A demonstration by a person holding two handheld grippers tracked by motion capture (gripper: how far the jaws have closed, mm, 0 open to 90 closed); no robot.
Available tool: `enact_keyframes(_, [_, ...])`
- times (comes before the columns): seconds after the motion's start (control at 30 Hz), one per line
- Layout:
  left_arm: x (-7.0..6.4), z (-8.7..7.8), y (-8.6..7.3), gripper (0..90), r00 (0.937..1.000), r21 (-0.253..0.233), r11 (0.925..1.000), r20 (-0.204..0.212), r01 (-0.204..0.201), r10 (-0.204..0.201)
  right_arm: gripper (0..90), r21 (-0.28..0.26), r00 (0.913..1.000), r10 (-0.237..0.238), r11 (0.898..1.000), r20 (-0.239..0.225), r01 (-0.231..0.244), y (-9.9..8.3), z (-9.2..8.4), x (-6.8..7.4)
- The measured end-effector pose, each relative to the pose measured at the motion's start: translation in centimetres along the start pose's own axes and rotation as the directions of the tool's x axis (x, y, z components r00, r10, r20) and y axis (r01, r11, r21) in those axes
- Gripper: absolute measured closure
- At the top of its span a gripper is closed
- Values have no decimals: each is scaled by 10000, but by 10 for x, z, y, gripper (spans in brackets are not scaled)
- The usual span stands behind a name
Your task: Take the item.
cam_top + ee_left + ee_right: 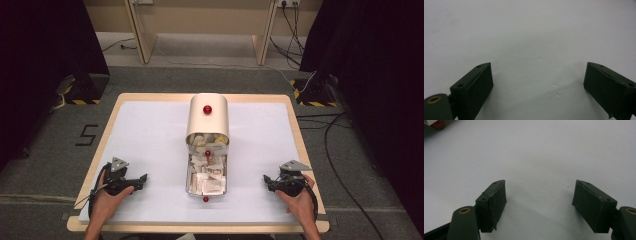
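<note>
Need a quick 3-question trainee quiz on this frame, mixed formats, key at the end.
1. True or false: the left gripper holds a paper packet.
2. The box in the middle of the table has a lid. Where is the lid? A) pushed back over the far half B) lying beside the box C) fully closed
3. What fills the open part of the box?

Key:
1. False; both it and the right gripper are open and empty, resting apart from the box.
2. A
3. Pale paper packets.
</note>
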State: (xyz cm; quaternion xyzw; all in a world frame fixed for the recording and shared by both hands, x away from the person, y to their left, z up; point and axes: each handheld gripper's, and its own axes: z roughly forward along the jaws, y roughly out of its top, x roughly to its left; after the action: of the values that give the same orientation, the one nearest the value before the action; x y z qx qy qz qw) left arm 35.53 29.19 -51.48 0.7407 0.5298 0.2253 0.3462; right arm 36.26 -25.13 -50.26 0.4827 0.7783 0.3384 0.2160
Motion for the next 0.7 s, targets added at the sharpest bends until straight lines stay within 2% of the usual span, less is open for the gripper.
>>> enact_keyframes(0.5, [0,0,0,79,10000,-6,10000,2,2,-2,269,-3,10000,0,10000,-4,0,0,0,0])
enact_keyframes(0.7, [0,0,0,79,10000,-9,10000,6,3,-3,267,-187,9999,-112,9998,-43,111,3,-1,2])
